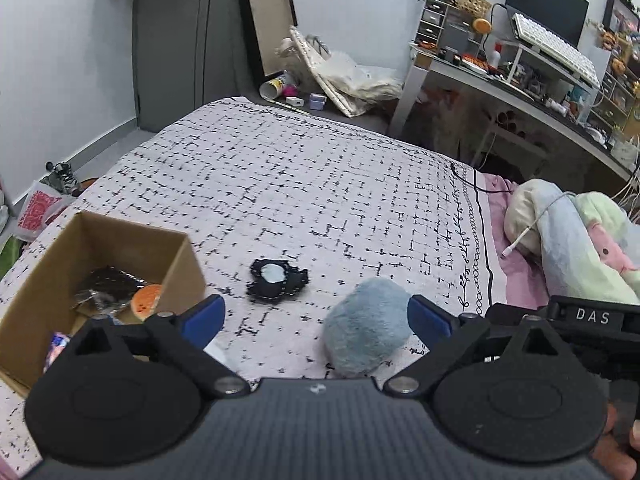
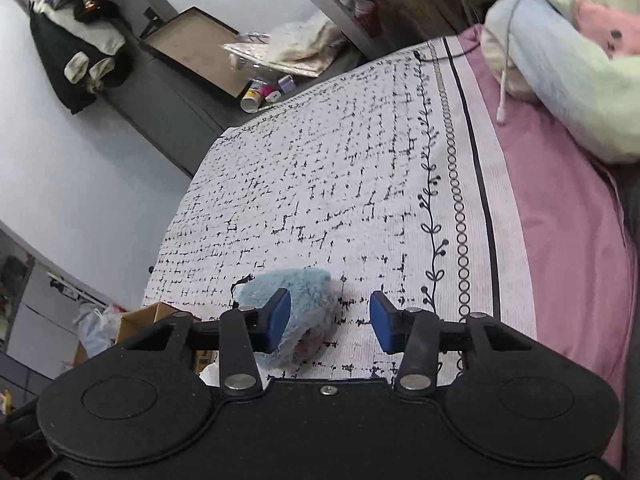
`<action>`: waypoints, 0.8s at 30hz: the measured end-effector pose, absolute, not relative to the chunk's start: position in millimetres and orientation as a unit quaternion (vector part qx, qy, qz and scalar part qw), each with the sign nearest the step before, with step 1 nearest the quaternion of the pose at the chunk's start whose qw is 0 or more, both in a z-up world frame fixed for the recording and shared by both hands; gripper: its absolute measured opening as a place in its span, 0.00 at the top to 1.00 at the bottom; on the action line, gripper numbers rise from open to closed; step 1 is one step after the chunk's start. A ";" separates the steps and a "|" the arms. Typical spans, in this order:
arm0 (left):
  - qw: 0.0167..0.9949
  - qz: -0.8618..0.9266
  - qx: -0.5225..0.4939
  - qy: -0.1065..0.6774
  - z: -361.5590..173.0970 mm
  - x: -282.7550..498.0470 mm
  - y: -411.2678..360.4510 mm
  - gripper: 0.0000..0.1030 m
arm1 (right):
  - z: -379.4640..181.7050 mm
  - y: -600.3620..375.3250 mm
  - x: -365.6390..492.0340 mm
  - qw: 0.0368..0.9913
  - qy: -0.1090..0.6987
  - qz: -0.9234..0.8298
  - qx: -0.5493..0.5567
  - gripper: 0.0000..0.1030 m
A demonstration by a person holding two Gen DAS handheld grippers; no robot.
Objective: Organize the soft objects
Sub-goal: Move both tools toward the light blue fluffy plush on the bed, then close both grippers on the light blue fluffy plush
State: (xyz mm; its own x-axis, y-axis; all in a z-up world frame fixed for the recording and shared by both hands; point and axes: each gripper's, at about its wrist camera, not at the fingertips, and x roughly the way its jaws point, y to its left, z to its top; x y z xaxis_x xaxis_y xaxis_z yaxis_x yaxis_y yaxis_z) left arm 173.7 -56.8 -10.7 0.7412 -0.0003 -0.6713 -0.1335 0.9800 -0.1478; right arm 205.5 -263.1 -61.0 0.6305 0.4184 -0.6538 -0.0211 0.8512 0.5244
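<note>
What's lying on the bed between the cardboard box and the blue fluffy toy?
In the left wrist view, a flat black felt piece with a pale oval lies on the bedspread between the cardboard box and the blue fluffy toy.

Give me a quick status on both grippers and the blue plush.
Left gripper open, empty. Right gripper open around nothing; blue plush beside its left finger, on the bed. Cardboard box close by.

So the right gripper [image 2: 330, 322] is hanging low over the bed [image 2: 320, 184] with its blue jaws apart and nothing pinched between them. A fluffy blue plush [image 2: 304, 300] lies on the speckled bedspread right by the left jaw (touching it or just behind, can't tell). A cardboard box [image 2: 148, 320] peeks out at the bed's left edge, and pastel pillows [image 2: 560, 64] sit at the far right corner.
</note>
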 end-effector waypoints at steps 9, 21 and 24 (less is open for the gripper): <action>0.923 0.067 -0.108 0.363 -33.7 208.1 -58.9 0.35 | -63.5 -264.1 203.1 0.870 0.412 0.123 0.240 0.56; 0.905 0.101 -0.130 0.392 -72.9 237.5 -42.4 0.40 | -65.7 -285.1 209.4 0.874 0.400 0.099 0.259 0.56; 0.899 0.090 -0.140 0.406 -80.4 242.5 -43.6 0.40 | -68.7 -283.7 210.5 0.872 0.403 0.103 0.260 0.56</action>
